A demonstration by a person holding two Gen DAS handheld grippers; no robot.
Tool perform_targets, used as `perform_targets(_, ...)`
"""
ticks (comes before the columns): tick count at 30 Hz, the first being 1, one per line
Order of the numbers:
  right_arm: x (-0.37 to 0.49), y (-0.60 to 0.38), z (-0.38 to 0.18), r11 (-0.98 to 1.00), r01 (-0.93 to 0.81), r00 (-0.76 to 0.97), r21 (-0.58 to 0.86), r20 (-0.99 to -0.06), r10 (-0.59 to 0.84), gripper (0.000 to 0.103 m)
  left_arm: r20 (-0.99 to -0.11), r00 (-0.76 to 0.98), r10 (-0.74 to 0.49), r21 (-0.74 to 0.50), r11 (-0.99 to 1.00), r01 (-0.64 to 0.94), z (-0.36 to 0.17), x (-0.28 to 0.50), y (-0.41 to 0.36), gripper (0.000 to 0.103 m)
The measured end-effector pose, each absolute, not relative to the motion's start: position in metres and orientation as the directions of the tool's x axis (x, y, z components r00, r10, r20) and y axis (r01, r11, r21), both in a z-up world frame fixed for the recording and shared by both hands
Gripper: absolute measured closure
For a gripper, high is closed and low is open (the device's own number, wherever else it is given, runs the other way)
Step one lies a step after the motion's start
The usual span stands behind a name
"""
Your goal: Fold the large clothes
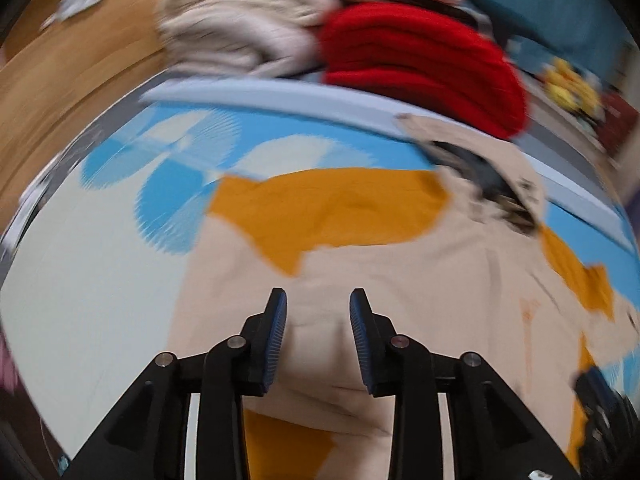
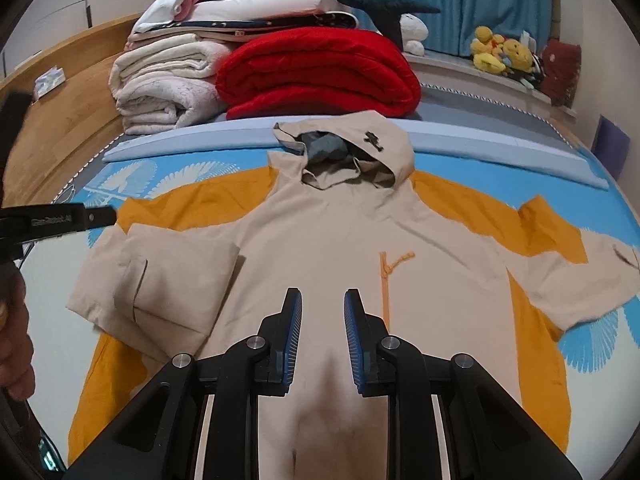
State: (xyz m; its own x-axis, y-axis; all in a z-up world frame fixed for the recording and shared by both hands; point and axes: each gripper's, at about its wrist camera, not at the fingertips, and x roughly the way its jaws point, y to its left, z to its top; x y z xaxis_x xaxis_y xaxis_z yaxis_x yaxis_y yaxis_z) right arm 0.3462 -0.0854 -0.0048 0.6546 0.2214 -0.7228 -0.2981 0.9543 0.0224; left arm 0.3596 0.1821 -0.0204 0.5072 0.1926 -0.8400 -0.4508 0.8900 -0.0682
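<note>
My right gripper [image 2: 323, 310] hangs above the middle of the jacket [image 2: 332, 248], its jaws parted by a moderate gap and holding nothing; beige cloth shows between the blue pads [image 2: 294, 336]. The jacket lies flat on the blue-and-white patterned bed cover [image 2: 600, 332], chest upward, hood [image 2: 352, 152] at the far end and touching the pale blue bolster [image 2: 500, 148]. An orange zipper [image 2: 386, 280] runs down the chest just right of my right gripper. The sleeve on the left of the right wrist view [image 2: 160, 276] is folded inward over itself; the opposite sleeve [image 2: 568, 276] lies spread out to the side.

My left gripper [image 1: 318, 308] is likewise open and empty, above beige fabric of the jacket [image 1: 360, 272] with an orange panel [image 1: 332, 208] just beyond its tips. The left wrist view is motion-blurred, so I cannot tell whether its pads touch the cloth.

Beyond the bolster lie a folded red blanket [image 2: 320, 72] and cream blankets [image 2: 168, 88], side by side.
</note>
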Motion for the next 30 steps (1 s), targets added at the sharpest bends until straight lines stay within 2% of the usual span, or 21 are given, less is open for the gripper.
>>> perform_targets(4,0.348,-0.079,-0.001,0.942,-0.333,0.654,0.034,-0.711,0.257,0.079,-0.875,0.394,0.281,0.004,0.818,-0.575,-0.044,0.36,0.217,0.054)
perform_targets(5,0.348,-0.077,-0.002,0.939,-0.343,0.648,0.036,-0.714,0.264,0.079,-0.881,0.363,0.304,0.021,0.791,-0.611,-0.047,0.358,0.225,0.053)
perform_targets(8,0.35,-0.076,-0.007,0.932,-0.359,0.629,0.048,-0.725,0.28,0.075,-0.896,0.344,0.282,-0.037,0.723,-0.689,-0.048,0.348,0.24,0.054)
perform_targets(11,0.353,-0.076,-0.015,0.925,-0.373,0.598,0.072,-0.744,0.299,0.071,-0.878,0.397,0.266,-0.038,0.789,-0.613,-0.041,0.355,0.216,0.054)
perform_targets(13,0.355,-0.077,-0.022,0.922,-0.375,0.574,0.094,-0.758,0.31,0.07,-0.886,0.425,0.184,-0.07,0.855,-0.515,-0.047,0.367,0.197,0.048)
perform_targets(14,0.355,-0.076,-0.024,0.921,-0.377,0.567,0.097,-0.762,0.313,0.07,-0.899,0.417,0.132,-0.085,0.883,-0.462,-0.055,0.373,0.19,0.046)
perform_targets(17,0.356,-0.069,-0.034,0.914,-0.396,0.547,0.092,-0.776,0.314,0.07,-0.941,0.32,0.107,-0.049,0.896,-0.441,-0.083,0.381,0.184,0.046)
perform_targets(21,0.357,-0.064,-0.038,0.907,-0.411,0.53,0.094,-0.785,0.322,0.069,-0.964,0.264,-0.017,-0.129,0.9,-0.416,-0.11,0.389,0.186,0.048)
perform_targets(25,0.358,-0.06,-0.038,0.9,-0.427,0.529,0.085,-0.784,0.325,0.064,-0.954,0.297,-0.043,-0.161,0.908,-0.387,-0.106,0.391,0.183,0.084)
perform_targets(26,0.357,-0.059,-0.039,0.899,-0.429,0.528,0.086,-0.784,0.326,0.063,-0.948,0.314,-0.049,-0.171,0.912,-0.373,-0.102,0.393,0.182,0.09)
perform_targets(30,0.358,-0.056,-0.043,0.896,-0.437,0.521,0.082,-0.789,0.326,0.063,-0.925,0.379,-0.035,-0.161,0.938,-0.307,-0.081,0.395,0.169,0.097)
